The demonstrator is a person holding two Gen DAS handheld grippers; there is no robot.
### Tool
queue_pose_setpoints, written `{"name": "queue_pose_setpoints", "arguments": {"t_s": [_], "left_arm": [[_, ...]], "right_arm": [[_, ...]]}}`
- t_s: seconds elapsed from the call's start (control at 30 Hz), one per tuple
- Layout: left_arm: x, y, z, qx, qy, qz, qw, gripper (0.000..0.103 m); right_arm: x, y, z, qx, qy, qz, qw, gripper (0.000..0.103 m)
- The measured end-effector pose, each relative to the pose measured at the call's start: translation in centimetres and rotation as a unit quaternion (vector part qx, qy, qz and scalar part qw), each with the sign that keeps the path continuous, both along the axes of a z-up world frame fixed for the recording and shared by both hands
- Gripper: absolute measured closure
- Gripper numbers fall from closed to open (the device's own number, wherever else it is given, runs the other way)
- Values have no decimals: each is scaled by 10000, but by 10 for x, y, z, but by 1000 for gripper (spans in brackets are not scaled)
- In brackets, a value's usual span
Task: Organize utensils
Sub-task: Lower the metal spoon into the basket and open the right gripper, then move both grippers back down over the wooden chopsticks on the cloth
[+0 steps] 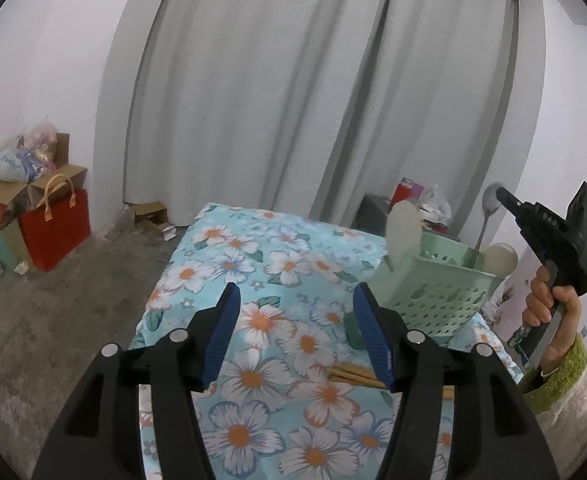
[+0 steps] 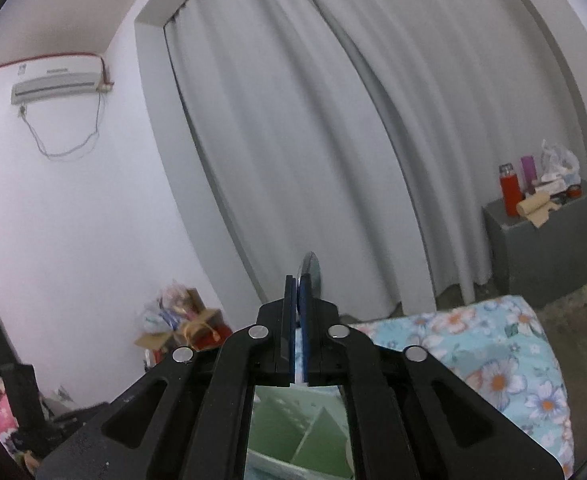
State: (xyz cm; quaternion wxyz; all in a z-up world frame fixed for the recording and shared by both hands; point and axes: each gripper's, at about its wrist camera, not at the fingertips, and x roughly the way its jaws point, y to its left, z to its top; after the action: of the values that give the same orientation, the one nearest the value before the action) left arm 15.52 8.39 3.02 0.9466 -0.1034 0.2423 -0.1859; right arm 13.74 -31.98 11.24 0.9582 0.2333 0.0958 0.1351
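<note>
A green perforated utensil holder (image 1: 437, 294) stands on the floral tablecloth (image 1: 277, 264) at the right. A white spatula (image 1: 403, 232) and a pale round utensil (image 1: 501, 258) stand in it. My right gripper (image 1: 503, 196) is shut on a metal spoon (image 1: 489, 208), bowl end up, with the handle inside the holder. In the right wrist view the closed gripper (image 2: 298, 280) pinches the spoon (image 2: 312, 270) above the holder (image 2: 297, 428). My left gripper (image 1: 295, 300) is open and empty above the cloth. Wooden chopsticks (image 1: 353, 376) lie by its right finger.
A red gift bag (image 1: 55, 232) and cardboard boxes stand on the floor at the left. A grey cabinet (image 2: 545, 248) with a red flask (image 2: 509, 190) stands by the white curtain. The table edge drops to concrete floor on the left.
</note>
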Motion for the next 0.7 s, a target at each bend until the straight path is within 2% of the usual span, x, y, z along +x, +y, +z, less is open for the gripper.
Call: {"name": "queue_pose_setpoints", "arguments": {"t_s": [0.07,0.2,0.4,0.57,0.7], "left_arm": [[-1,0,-3,22,27,12,10000,46],[-1,-3,-5,16,51,-3,10000,46],[-4,-7,-5,70,38,2,10000,46],[-6,-7,-5,111,71,20,9999,46],[-11,-9,-5,96,94,-8,9999,46]], "right_arm": [[-6,1,3,-39,-27,5,10000,95],[-25,-2,20,-81,-232,-142,9996,80],[-51,-12,36,-46,-464,-292,9985,75],[-75,-8,43,-207,-418,-397,9981,72],[-93,0,45,-391,-182,-507,9978,58]]}}
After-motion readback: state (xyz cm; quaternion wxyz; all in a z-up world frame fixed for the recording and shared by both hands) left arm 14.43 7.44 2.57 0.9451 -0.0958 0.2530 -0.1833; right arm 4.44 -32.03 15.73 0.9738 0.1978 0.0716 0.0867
